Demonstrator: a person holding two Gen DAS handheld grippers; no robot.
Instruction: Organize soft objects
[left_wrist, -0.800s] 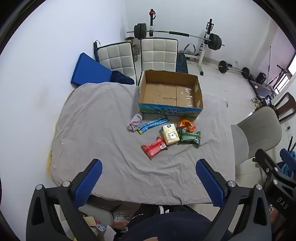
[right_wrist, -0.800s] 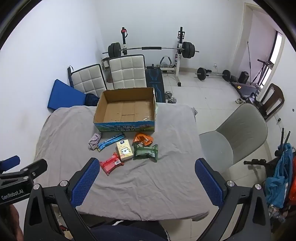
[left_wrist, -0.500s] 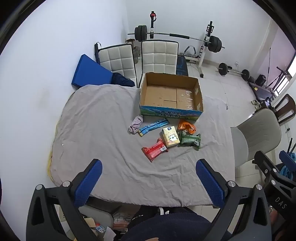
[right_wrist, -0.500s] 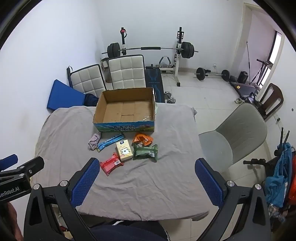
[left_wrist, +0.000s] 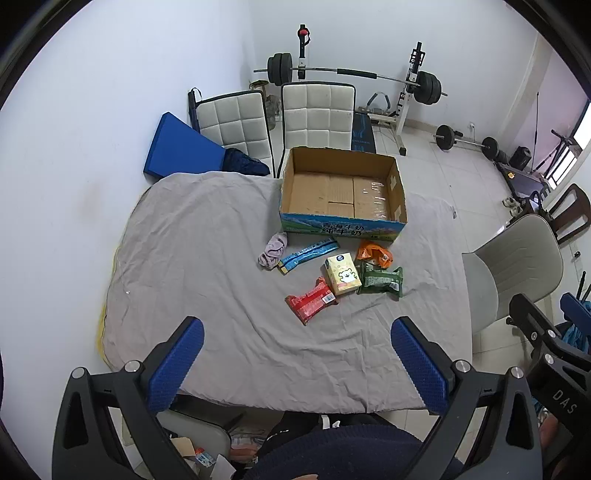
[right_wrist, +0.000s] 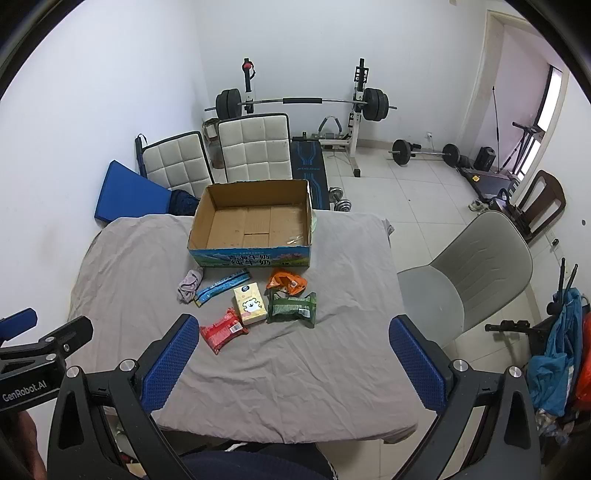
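While the cardboard box sits empty on the tabletop | nothing sorted yet | six soft items, red packet to crumpled cloth, lie before it | left tool, right tool both spread wide, holding nothing

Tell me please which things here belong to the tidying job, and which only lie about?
For the job: cardboard box, red packet, tissue pack, green packet, orange packet, blue stick pack, crumpled cloth.

Lying about: barbell rack, padded chairs, grey chair, blue mat.
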